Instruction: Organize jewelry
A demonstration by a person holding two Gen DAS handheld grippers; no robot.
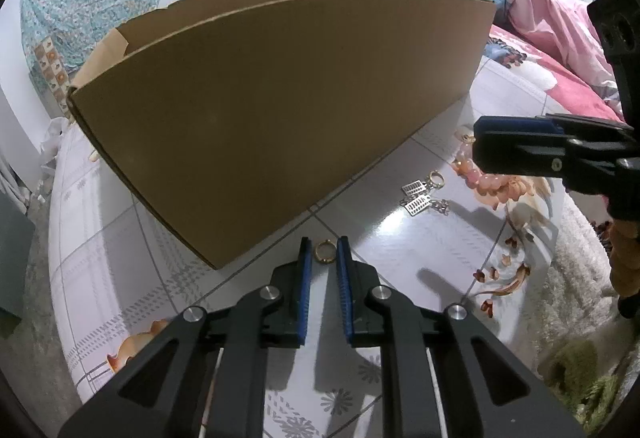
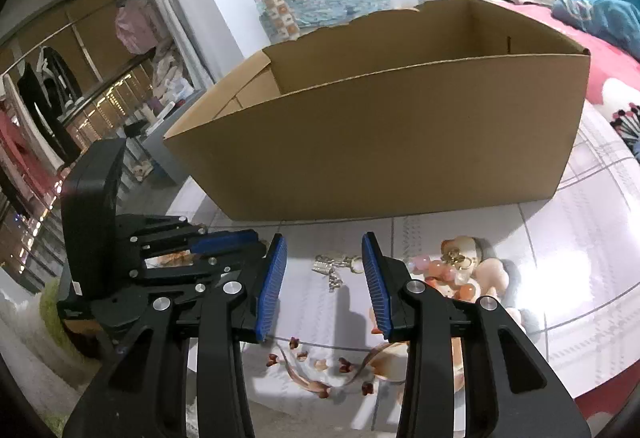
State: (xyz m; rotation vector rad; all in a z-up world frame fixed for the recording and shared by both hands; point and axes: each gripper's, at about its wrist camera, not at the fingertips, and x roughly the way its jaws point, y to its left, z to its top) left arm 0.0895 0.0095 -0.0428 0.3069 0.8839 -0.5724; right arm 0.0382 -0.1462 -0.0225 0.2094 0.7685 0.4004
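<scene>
While one gold ring [image 1: 325,251] lay on the tablecloth [image 1: 400,238] between the left gripper's [image 1: 324,252] parted fingers, untouched, two silver charms [image 1: 417,197] lay nearby, the right gripper [image 2: 324,258] released above them, before one box [image 1: 280,109].

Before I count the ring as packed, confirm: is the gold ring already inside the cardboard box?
No, the gold ring lies on the table between the left gripper's fingertips, outside the cardboard box.
</scene>
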